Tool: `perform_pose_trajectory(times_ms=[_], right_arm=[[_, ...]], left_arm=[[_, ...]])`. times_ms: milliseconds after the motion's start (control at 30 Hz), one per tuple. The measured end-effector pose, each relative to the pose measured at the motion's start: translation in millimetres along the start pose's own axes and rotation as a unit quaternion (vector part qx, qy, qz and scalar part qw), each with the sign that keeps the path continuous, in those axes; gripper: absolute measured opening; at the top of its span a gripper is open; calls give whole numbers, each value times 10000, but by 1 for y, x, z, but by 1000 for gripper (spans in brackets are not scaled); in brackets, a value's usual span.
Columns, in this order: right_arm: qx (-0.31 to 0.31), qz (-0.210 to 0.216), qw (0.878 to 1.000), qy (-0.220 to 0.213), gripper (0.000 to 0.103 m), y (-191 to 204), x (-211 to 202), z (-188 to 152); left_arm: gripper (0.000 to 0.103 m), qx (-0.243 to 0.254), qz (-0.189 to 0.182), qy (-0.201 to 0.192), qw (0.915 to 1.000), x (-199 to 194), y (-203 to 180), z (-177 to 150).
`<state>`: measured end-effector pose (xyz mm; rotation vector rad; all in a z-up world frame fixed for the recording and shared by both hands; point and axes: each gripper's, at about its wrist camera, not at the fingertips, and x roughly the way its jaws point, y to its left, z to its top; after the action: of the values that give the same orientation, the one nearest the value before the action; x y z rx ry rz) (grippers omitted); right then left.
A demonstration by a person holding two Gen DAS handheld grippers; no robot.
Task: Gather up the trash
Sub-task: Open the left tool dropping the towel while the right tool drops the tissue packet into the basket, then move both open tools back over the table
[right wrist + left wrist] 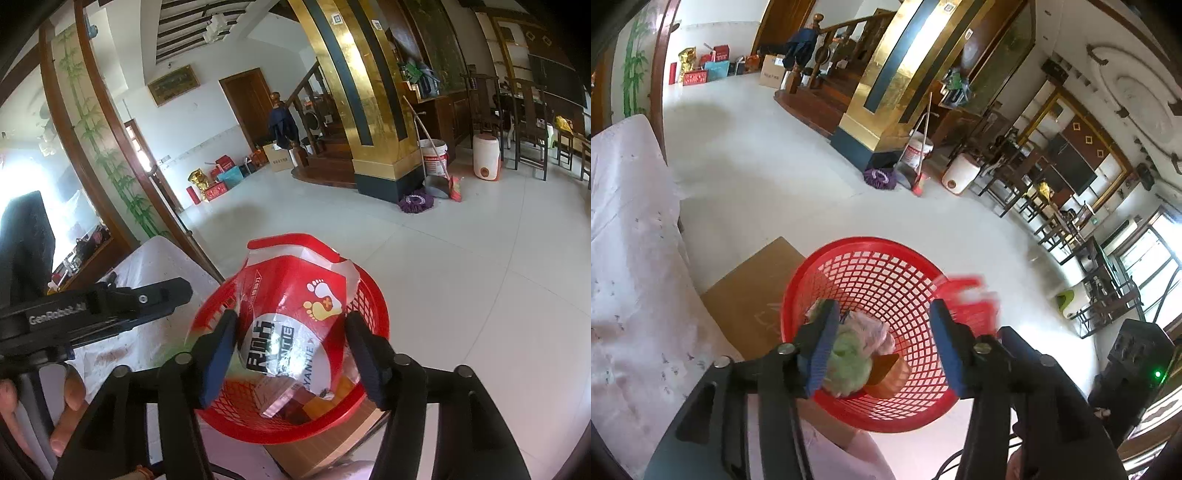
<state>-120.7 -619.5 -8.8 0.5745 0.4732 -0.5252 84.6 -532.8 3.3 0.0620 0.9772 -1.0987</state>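
A red mesh basket (864, 243) stands on a cardboard box (753, 295). My left gripper (882, 310) hangs open over it. A green crumpled wad (849, 365) lies against the left blue pad, and the right pad stands apart. Pinkish crumpled paper (871, 328) and an orange scrap (890, 373) lie inside. A blurred red wrapper (967, 295) shows at the basket's right rim. In the right wrist view my right gripper (291, 321) is open over the basket (376, 306). The red and white wrapper (295, 302), printed with footprints, sits loose between its fingers.
A table under a white cloth (631, 258) is on the left, next to the box. Across the white tiled floor (757, 158) stand a gold pillar (886, 92), a white bucket (436, 158), a purple mop head (415, 203) and dark chairs (532, 129).
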Motion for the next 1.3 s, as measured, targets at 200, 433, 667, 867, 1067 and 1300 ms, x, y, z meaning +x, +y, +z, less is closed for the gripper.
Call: perform_pose_trajectory(times_ms=[200,433,667,867,1067,1300], right_arm=[[23,74,9999,-84,72,7,-17,0],[-165,503,9979,-369,79,50,-60,-11],[-621,1319,9881,-492,82,125,-97,-32],[-1118,1886,9747,-437,87,188,-110,-50],[-1482,2438,9584,-107,87,248,-98,-72],[-1786,2983,9368,386,87,314,-76,-97]], left_arm=[[57,-8,40,-342,9994,-50,4,-14],[71,-183,558,-1227,9907,-157,23,-59],[76,-562,1452,-1830,9707,-252,56,-111],[76,-1089,2171,-2271,9431,-324,104,-155],[76,-1938,2913,-2409,9053,-376,175,-194],[76,-2665,3435,-2426,8672,-415,247,-227]])
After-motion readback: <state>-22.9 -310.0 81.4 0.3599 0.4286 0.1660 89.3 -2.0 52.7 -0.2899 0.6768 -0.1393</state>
